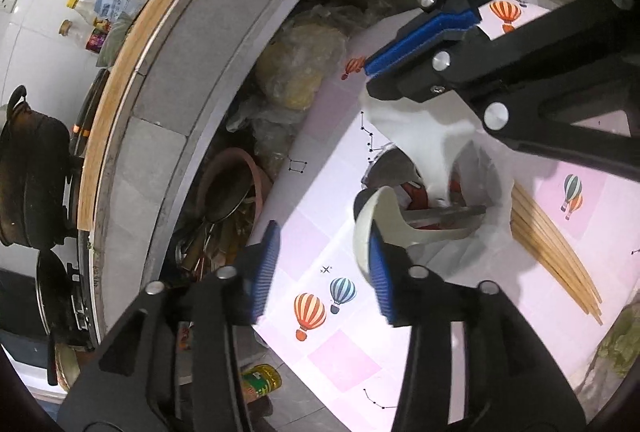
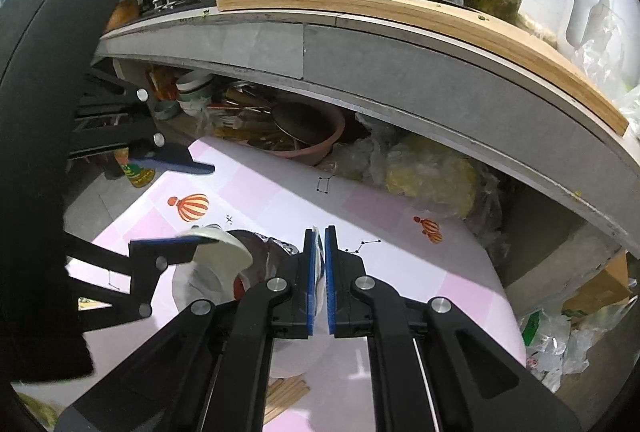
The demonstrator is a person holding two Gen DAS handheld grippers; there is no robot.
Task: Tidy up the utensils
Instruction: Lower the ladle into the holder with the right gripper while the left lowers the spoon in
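Observation:
A white plastic bag [image 1: 424,136] stands open on the pink balloon-print mat [image 1: 344,360], with a metal spatula, red-handled tools and other utensils inside. My right gripper [image 2: 319,244] is shut on the bag's rim and pinches it up; in the left wrist view the right gripper [image 1: 372,76] comes in from the upper right. A pale spoon [image 1: 370,228] leans out of the bag's mouth with its bowl against one pad of my left gripper [image 1: 324,236]. The left gripper [image 2: 212,204] is open, its other pad well clear. Wooden chopsticks [image 1: 552,252] lie loose on the mat beside the bag.
The mat lies on the floor in front of a grey counter [image 2: 400,64] with a wooden board on top. Under the counter sit a pink basin [image 1: 236,172] of utensils, bowls and yellowish plastic bags [image 1: 296,72]. A green can [image 1: 260,380] stands at the mat's edge.

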